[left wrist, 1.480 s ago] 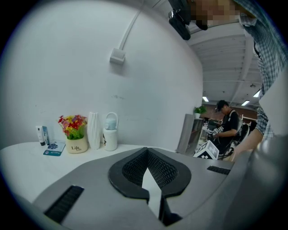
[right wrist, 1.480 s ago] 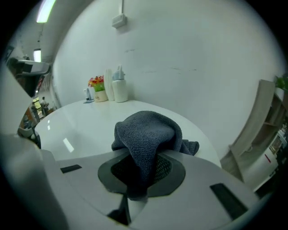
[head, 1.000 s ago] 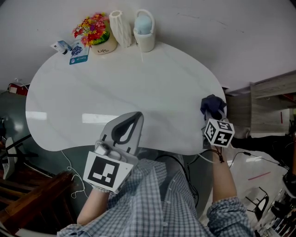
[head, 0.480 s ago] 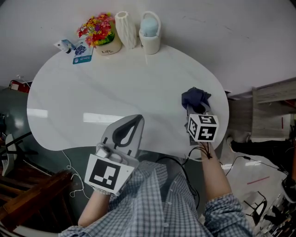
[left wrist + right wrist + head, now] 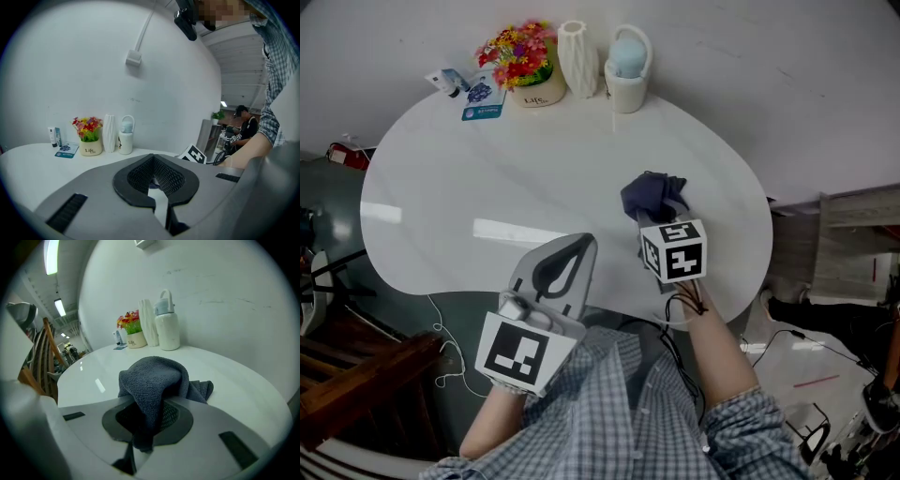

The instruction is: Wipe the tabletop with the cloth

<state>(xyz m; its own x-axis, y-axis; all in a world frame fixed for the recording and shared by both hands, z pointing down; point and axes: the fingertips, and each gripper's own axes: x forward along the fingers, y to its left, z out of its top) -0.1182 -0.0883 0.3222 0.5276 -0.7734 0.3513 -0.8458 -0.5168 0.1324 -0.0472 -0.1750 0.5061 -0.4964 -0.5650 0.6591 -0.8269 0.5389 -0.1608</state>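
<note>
Left gripper: held off the near edge of the tabletop, jaws together, nothing between them. Not engaged in the work.

Right gripper: jaws clamped on a fold of the cloth, which sits on the table's right-centre part, well in from the edge. Per the right gripper view, the cloth bunches up over the jaws and drapes fwd onto the surface.

Handling, our assessment: dark grey terry-type fabric, soft, light, no stiffness. It will crumple, not lie flat, so contact area is small unless pressed down. Low slip risk in the pads; present hold on a thick fold looks adequate. The top is glossy, so we expect easy gliding.

Surroundings, far edge, L to R: small tubes, blue leaflet, flower pot, ribbed white vase, white bottle w/ handle. All grouped close by the wall, well apart from the cloth.

Obstructions: none across the middle. Far-edge group blocks wiping there; vase and bottle look tall and tippable, in our view.
</note>
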